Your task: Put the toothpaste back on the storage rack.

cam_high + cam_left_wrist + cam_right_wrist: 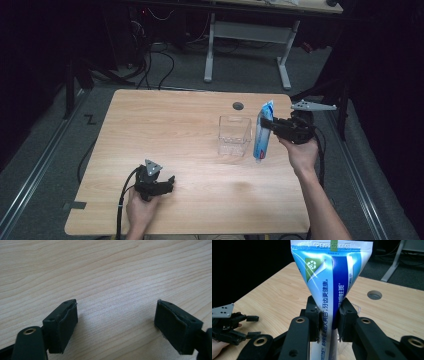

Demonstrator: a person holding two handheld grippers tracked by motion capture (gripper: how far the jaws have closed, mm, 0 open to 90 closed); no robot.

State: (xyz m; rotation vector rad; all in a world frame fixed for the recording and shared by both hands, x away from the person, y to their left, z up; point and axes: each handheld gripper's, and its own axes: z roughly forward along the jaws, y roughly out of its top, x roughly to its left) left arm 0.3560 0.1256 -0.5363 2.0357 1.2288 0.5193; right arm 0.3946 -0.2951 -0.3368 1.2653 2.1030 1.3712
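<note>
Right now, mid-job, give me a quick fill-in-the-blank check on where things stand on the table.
1. The right gripper is shut on a blue and white ____ of toothpaste.
2. The tube hangs just to the ____ of the clear plastic container in the high view.
3. The left gripper has its jaws ____, with nothing between them.
4. The container stands on the wooden ____.

Missing words: tube; right; open; table

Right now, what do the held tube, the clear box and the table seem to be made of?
Toothpaste tube: glossy laminated plastic, probably; shiny printed skin, flat crimped end.
Clear box: hard transparent plastic, likely acrylic; the tabletop shows through.
Table: pale matte wood-grain top, maybe laminate.
</note>
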